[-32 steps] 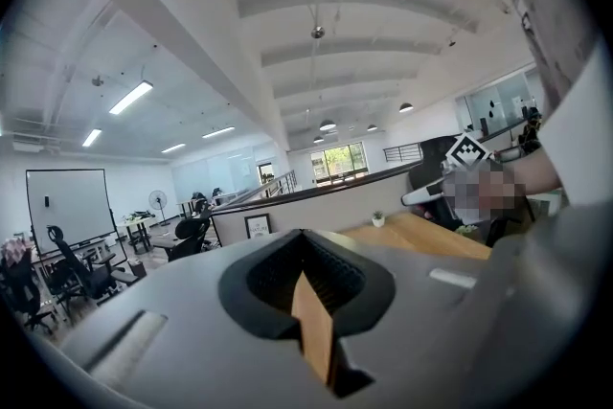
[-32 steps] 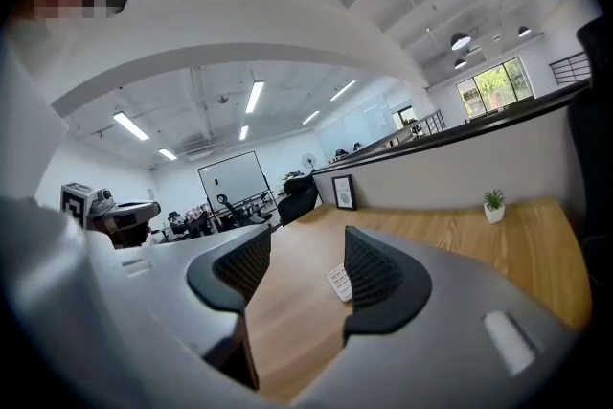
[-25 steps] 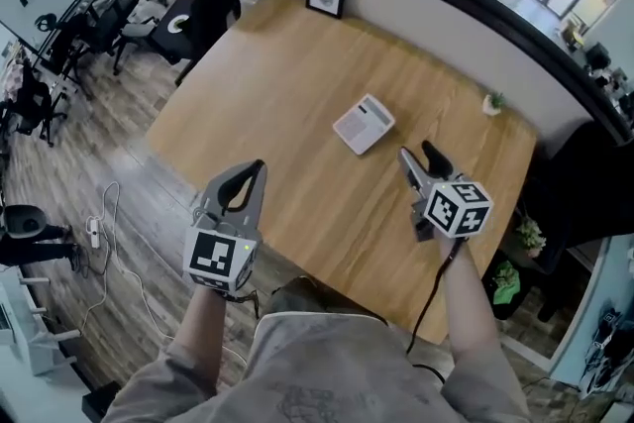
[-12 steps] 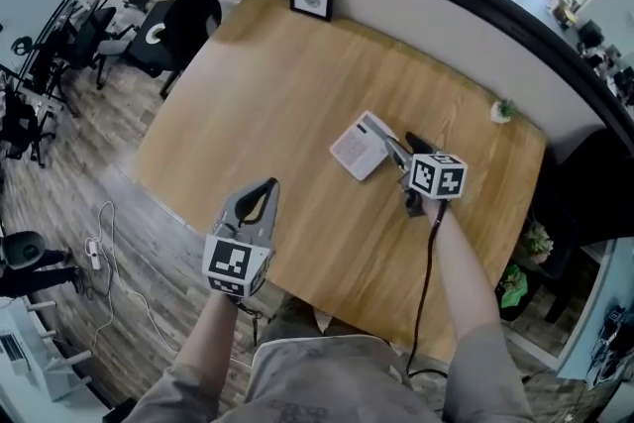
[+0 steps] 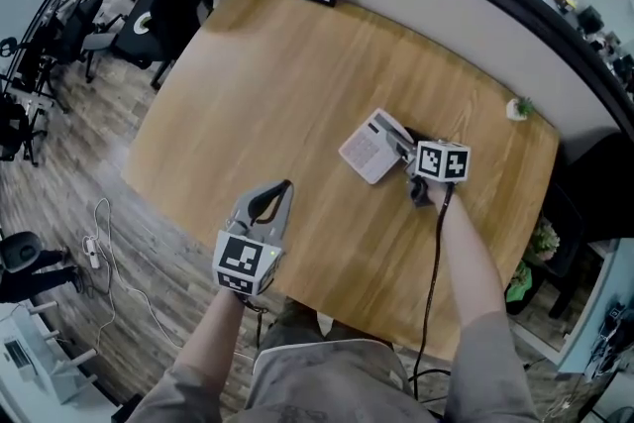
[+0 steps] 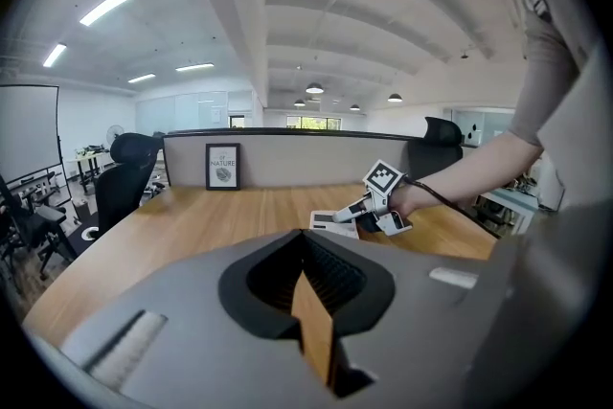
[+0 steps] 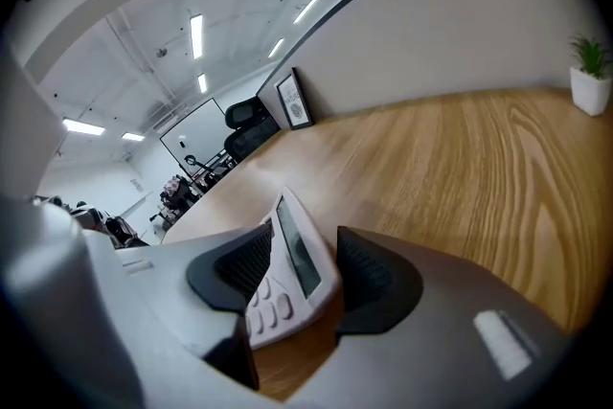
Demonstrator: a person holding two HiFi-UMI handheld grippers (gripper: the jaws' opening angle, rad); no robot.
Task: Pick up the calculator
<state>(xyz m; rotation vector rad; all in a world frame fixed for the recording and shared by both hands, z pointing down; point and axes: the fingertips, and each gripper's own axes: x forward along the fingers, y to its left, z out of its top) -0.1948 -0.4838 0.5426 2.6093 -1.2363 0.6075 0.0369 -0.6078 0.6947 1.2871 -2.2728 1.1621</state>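
From the head view, the calculator (image 5: 365, 150) lies on the wooden table (image 5: 267, 84), with one edge inside the right gripper (image 5: 399, 144). The left gripper (image 5: 277, 194) hovers near the table's edge.

In the left gripper view, its jaws are pressed together, empty. A framed print (image 6: 222, 166) reads "NATURE".

In the right gripper view, the jaws clamp the tilted calculator, display showing.

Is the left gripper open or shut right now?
Shut: on the left gripper the jaws meet at their tips, nothing between them.
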